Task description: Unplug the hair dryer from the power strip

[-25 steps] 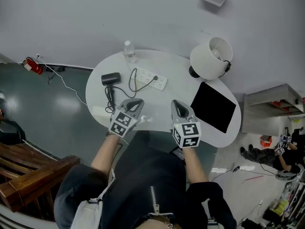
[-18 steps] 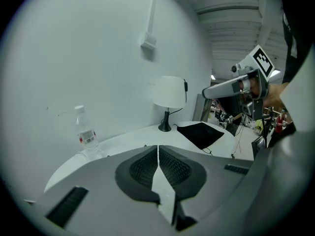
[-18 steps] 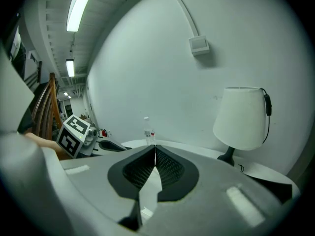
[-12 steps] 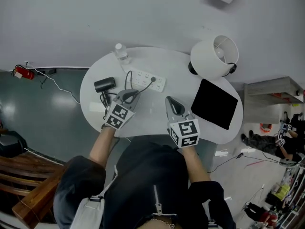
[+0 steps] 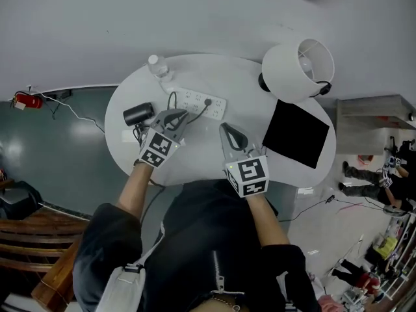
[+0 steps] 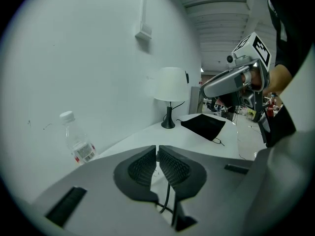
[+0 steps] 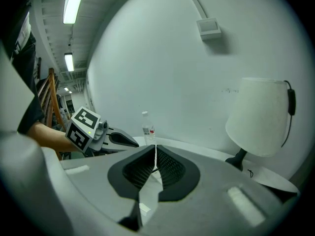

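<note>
A white power strip [image 5: 199,103] lies at the back of the round white table [image 5: 195,155], with a black plug [image 5: 208,101] in it. The plug's cord [image 5: 170,100] runs left to the black hair dryer [image 5: 138,114], which lies near the table's left edge. My left gripper [image 5: 175,115] is shut and empty, its tips just in front of the strip's left end, above the cord [image 6: 166,200]. My right gripper [image 5: 227,130] is also shut and empty, a little in front of the strip's right end. In the right gripper view the left gripper [image 7: 125,139] shows at the left.
A clear water bottle [image 5: 158,66] stands at the table's back left. A white-shaded lamp [image 5: 298,70] stands at the back right, with a black flat pad [image 5: 296,134] in front of it. A wall runs behind the table; a red object [image 5: 21,101] lies on the floor at left.
Both grippers have moved forward over the table toward the power strip, the left one now reaching beside the hair dryer. Both stayed shut.
</note>
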A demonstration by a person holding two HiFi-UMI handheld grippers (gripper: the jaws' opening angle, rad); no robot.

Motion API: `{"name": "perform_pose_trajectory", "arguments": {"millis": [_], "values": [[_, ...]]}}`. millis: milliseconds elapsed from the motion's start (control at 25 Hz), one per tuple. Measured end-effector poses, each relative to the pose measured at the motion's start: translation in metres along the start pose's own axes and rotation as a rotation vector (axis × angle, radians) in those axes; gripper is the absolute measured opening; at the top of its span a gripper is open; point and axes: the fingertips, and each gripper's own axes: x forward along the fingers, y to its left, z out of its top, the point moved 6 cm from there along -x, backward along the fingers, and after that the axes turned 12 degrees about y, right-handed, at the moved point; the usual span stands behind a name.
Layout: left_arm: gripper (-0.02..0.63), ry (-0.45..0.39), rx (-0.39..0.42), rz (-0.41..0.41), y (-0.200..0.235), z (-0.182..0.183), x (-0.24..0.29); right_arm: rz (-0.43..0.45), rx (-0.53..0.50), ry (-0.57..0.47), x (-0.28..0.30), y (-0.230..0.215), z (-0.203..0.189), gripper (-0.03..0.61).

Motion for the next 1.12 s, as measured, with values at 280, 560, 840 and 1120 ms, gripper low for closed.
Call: {"name": "perform_pose_trajectory", "arguments": {"millis": [280, 560, 840, 1120], "values": [[0.014, 0.015, 0.083, -0.015, 0.004, 0.010, 0.014, -0.015, 0.000, 0.019, 0.018, -0.014, 0.005, 0.006], [0.015, 0.062, 0.244, -0.046, 0.015, 0.015, 0.028, -0.017, 0.006, 0.043, 0.032, -0.016, 0.006, 0.005], [0.103, 0.150, 0.413, -0.142, 0.016, 0.011, 0.044, -0.032, 0.007, 0.069, 0.036, -0.021, 0.002, 0.005], [0.235, 0.231, 0.596, -0.179, 0.016, 0.007, 0.064, -0.028, 0.021, 0.085, 0.040, -0.022, 0.003, 0.006]]}}
